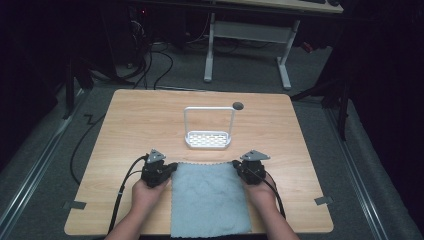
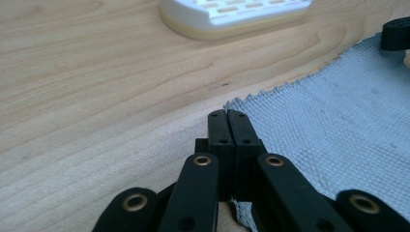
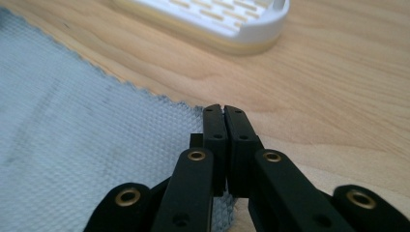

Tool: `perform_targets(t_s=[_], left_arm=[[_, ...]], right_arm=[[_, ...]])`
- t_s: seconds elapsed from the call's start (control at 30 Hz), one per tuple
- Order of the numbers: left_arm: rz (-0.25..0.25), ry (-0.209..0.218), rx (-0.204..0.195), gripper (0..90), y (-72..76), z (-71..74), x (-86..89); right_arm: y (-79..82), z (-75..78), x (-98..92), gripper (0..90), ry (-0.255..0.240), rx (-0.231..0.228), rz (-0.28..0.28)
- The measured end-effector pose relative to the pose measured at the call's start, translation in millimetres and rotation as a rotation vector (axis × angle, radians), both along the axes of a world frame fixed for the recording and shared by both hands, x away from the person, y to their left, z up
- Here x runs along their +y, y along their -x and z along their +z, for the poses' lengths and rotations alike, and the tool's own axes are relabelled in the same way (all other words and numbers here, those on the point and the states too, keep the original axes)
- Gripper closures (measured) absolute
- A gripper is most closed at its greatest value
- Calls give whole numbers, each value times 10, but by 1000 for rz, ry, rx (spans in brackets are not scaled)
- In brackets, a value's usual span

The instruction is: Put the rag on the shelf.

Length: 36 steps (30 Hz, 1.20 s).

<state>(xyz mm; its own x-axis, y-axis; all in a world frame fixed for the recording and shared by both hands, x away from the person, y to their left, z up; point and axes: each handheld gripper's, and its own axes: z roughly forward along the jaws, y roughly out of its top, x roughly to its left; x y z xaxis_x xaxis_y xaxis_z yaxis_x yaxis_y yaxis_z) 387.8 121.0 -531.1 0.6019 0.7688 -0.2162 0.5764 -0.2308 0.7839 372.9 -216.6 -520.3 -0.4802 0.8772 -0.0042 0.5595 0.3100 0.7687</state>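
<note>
At the left, our left gripper (image 1: 172, 166) sits low on the wooden surface (image 1: 135, 125), its fingers (image 2: 218, 126) clamped on the far left corner of the grey cloth (image 1: 209, 197). The cloth lies flat along the near edge, between both hands. Just beyond it stands a white rack (image 1: 208, 138) with a tall wire handle. At the right, our right gripper (image 1: 235, 165) pinches the cloth's far right corner, fingers (image 3: 214, 126) pressed together.
</note>
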Motion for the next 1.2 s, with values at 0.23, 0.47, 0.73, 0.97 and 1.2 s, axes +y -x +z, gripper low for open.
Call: perform_targets(t_s=[0.23, 0.47, 0.73, 0.97, 1.2], left_arm=[[2, 56, -100, 899, 153, 148, 57], [9, 91, -205, 899, 332, 318, 33], [21, 98, -263, 899, 340, 455, 18], [38, 137, -317, 900, 278, 649, 54], [41, 167, -383, 900, 216, 815, 60]], right_arm=[[276, 161, -125, 891, -105, -126, -2], [419, 115, -155, 891, -115, -172, 5], [485, 351, -108, 891, -136, -258, 7], [464, 554, -111, 891, -159, -318, 7], [418, 813, -140, 891, -154, -384, -4]])
